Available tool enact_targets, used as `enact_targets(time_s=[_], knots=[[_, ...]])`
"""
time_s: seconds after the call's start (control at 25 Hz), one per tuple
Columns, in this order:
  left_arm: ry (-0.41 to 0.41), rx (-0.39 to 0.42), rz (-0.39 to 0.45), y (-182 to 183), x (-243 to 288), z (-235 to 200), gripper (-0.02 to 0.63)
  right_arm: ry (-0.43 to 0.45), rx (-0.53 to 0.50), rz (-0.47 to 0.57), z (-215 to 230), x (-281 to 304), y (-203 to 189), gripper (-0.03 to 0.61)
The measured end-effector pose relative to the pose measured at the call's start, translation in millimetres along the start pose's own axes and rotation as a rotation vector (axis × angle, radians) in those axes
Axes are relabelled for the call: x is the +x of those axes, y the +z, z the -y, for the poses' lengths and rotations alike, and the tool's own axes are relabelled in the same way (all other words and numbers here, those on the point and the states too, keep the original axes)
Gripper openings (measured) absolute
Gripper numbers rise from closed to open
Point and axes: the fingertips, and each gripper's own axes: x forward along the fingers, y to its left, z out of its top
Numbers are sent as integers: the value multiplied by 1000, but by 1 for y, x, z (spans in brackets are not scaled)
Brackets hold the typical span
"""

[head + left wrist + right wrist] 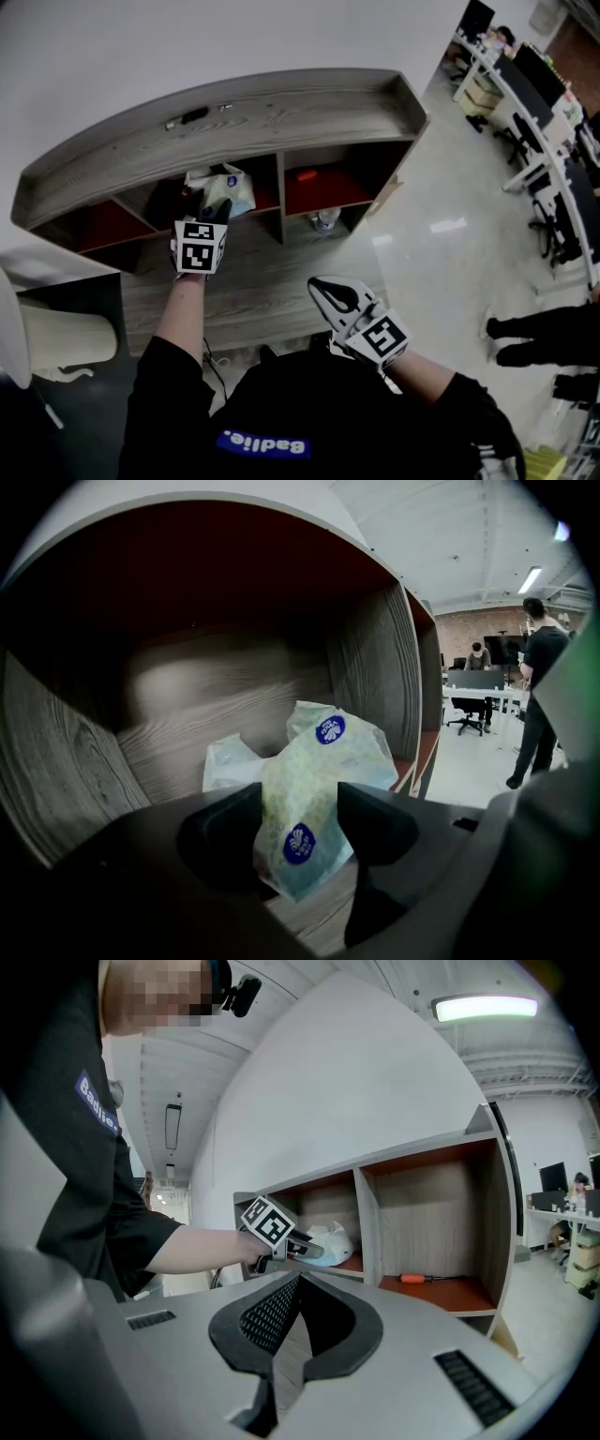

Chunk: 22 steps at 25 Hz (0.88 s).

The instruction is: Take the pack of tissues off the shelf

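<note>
The pack of tissues (228,190), pale plastic with blue round logos, stands tilted in the middle cubby of the wooden shelf (234,122). My left gripper (216,214) reaches into that cubby. In the left gripper view the pack (319,780) fills the gap between the two dark fingers, and both pads press its sides; my left gripper (300,803) is shut on it. The right gripper view shows the left gripper (305,1251) at the pack (330,1241) from the side. My right gripper (328,292) hangs back near my body, its jaws (298,1279) shut and empty.
An orange-handled tool (417,1279) lies in the red-floored cubby to the right of the pack. A small bottle (324,220) stands on the floor below. Desks and chairs (525,103) fill the far right, and a person's legs (534,337) stand there. A white object (56,337) sits at the left.
</note>
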Motion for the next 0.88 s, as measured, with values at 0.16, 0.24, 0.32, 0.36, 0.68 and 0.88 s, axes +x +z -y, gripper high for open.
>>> enact_targets(time_s=[0.16,0.24,0.32,0.36,0.68,0.88], knots=[[11,25,-33,-5,2,-1,211,-7,0,-8,0,0,-2,29],[24,34,-37,-7,1,-2,165,-8,-3,-8,0,0,-2,29],[31,35,-33,-7,-1,-4,102,-9,-4,-5,0,-1,-2,29],[32,36,-31,-7,-1,-4,84,-10,-5,-3,0,-1,-1,29],[46,33,1,-6,-11,-9,32,-9,-1,12,-1,-2,3,29],[53,32,27,-3,-24,-10,29,-4,-2,11,-4,-3,3,29]])
